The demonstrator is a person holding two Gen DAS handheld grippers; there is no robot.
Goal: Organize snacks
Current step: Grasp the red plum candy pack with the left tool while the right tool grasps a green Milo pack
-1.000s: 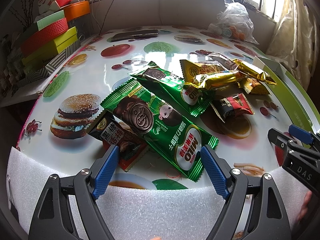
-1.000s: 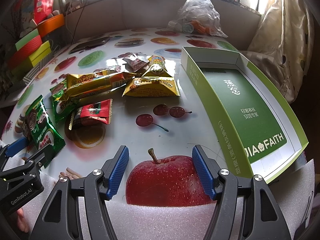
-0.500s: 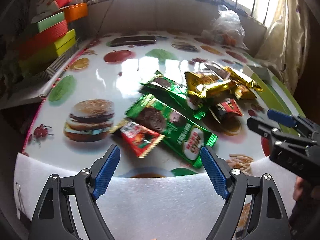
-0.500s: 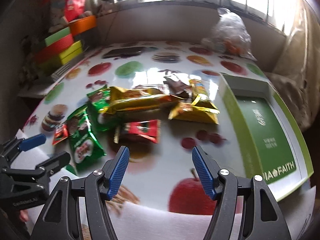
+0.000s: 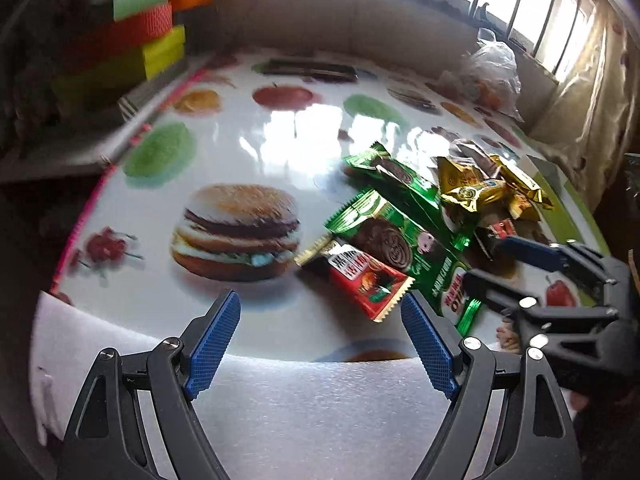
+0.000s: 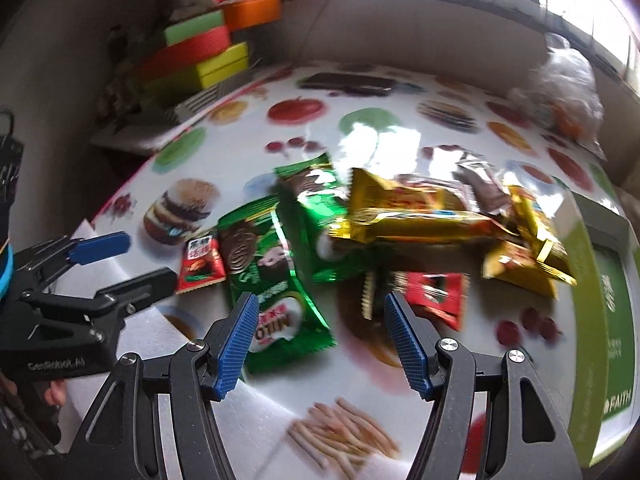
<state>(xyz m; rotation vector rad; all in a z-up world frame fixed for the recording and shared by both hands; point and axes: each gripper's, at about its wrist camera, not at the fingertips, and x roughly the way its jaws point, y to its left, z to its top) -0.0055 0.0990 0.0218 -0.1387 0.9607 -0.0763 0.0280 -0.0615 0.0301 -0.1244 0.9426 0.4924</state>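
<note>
A heap of snack packets lies on the fruit-print table: a green Milo packet (image 5: 404, 248) (image 6: 276, 280), a second green packet (image 5: 404, 184) (image 6: 320, 220), a small red packet (image 5: 360, 276) (image 6: 200, 260), gold packets (image 5: 480, 188) (image 6: 408, 212) and another red packet (image 6: 432, 292). My left gripper (image 5: 320, 340) is open and empty, above the near table edge, left of the small red packet. My right gripper (image 6: 320, 340) is open and empty, above the Milo packet's near end; it also shows in the left wrist view (image 5: 512, 268).
A green open box (image 6: 600, 300) lies at the right of the table. Stacked coloured boxes (image 5: 136, 40) stand at the back left. A clear plastic bag (image 5: 492, 72) sits at the back right. White foam (image 5: 300, 400) covers the near edge.
Both grippers have risen and swung left. The right gripper moved from over the printed apple to above the snack heap. The left view now shows more of the table's left side.
</note>
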